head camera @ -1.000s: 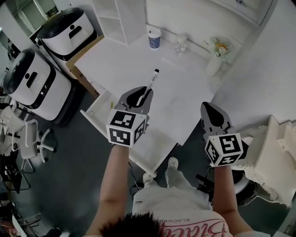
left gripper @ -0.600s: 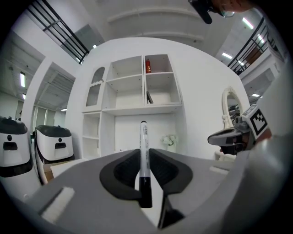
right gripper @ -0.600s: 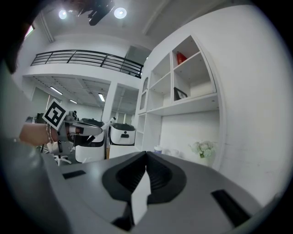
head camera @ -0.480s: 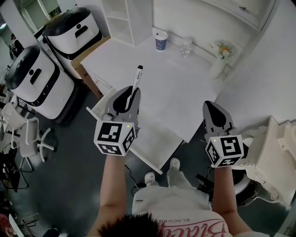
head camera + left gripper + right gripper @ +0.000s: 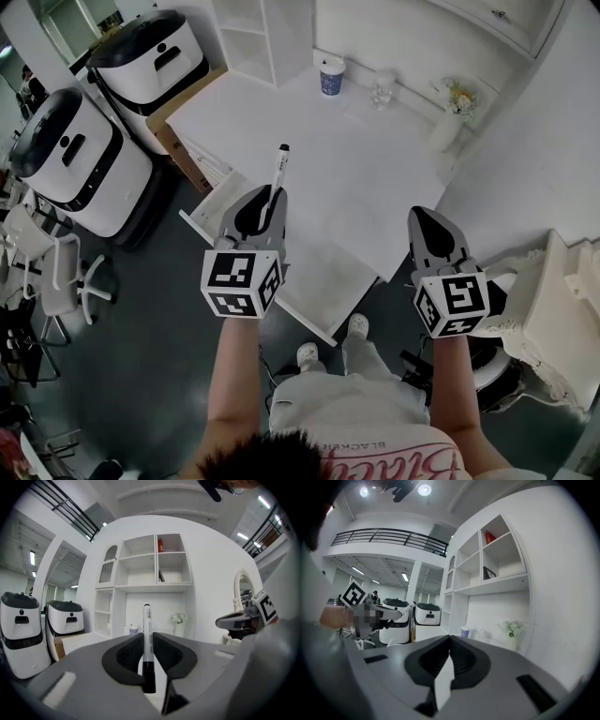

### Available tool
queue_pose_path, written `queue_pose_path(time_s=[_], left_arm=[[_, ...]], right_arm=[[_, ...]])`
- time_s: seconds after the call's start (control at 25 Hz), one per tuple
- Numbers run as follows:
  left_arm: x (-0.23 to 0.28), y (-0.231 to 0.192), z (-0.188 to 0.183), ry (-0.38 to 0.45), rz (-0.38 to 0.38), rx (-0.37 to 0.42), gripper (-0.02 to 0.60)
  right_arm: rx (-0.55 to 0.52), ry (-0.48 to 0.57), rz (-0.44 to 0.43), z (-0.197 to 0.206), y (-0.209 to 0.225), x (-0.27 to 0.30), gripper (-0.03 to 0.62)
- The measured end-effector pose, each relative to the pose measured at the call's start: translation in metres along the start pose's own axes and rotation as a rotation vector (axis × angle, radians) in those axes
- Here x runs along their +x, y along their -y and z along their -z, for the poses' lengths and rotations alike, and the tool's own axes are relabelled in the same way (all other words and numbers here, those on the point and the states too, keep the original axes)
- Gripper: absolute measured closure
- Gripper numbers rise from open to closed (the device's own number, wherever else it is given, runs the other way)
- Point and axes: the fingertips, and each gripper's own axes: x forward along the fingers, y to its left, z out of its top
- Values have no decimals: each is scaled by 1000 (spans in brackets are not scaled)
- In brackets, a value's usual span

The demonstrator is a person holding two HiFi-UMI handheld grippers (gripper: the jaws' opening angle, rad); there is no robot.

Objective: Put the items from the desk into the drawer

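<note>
Left gripper (image 5: 262, 202) is clamping a white marker pen with black ends (image 5: 279, 169).
The pen is hanging above the pulled-out white drawer (image 5: 306, 292); the right gripper (image 5: 429, 223) is hovering right of that drawer, jaws closed on nothing.

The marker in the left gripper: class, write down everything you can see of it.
The marker is a slim stick with a white barrel bearing small dark print, a dark tip at its far end and a black section at its near end. The left gripper's fingers clamp it lengthwise, so it points straight ahead, jutting past them. Only the fingers touch it; it is held in the air over the desk.
</note>
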Motion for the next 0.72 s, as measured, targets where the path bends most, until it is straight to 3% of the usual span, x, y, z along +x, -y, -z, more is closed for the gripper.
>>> queue_pose_path(time_s=[0.36,0.72], left_arm=[[-2,-13,78,-197,-100,-203,508],[-1,5,165,-411,-107,-316,508]], right_arm=[[27,-95,-40,41,-6,6,586],[28,-142,-65,60,3,16,586]])
